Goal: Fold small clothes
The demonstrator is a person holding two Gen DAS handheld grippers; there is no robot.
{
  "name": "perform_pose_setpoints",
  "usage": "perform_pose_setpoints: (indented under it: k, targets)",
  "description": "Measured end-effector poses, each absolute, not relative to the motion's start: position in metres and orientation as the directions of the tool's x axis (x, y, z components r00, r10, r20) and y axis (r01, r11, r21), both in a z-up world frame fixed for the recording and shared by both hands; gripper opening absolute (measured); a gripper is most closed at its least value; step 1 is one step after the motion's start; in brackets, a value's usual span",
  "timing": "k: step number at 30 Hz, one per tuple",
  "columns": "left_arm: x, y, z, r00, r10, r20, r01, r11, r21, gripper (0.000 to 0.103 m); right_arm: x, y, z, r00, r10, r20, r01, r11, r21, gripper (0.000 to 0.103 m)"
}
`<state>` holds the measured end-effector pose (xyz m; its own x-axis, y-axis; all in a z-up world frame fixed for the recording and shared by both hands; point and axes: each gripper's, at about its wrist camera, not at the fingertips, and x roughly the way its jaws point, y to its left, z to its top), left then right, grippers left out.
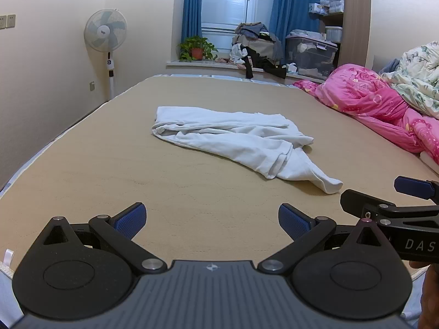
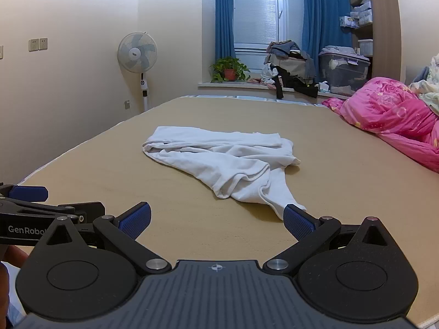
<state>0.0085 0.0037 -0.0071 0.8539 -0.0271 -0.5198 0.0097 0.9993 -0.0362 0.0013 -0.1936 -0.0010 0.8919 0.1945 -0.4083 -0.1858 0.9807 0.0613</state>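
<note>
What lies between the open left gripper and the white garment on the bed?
Nothing: in the left wrist view, only bare tan mattress stretches from the left gripper to the white garment.

Both views are evenly lit and fairly bright, with a cool cast. A glare spot burns on the window (image 2: 256, 22) glass, a lamp's reflection. Shadows under the white garment (image 2: 227, 161) are soft and faint. Fisheye curvature bends walls, and the corners go black. Focus is sharp throughout.
</note>
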Motion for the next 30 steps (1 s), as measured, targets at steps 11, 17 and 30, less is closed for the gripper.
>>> perform_pose_setpoints:
  k: [11,17,30]
  targets:
    - [0.0086,0.0038,-0.0070,0.854,-0.028,-0.520,0.010,0.999,-0.036,0.103,0.0014,-0.1931,-0.0011,0.892,0.194,-0.408,-0.186,0.981,0.060,0.102]
    - [0.0084,0.0038,-0.0071,0.854,-0.028,-0.520,0.010,0.999,-0.037,0.103,0.0015,-0.1930,-0.0011,0.892,0.194,-0.408,-0.186,0.981,0.061,0.102]
    - [0.0085,0.0044,-0.0068,0.854,-0.030,-0.519,0.011,0.999,-0.041,0.103,0.0011,-0.1901,-0.0005,0.892,0.197,-0.406,-0.189,0.980,0.060,0.090]
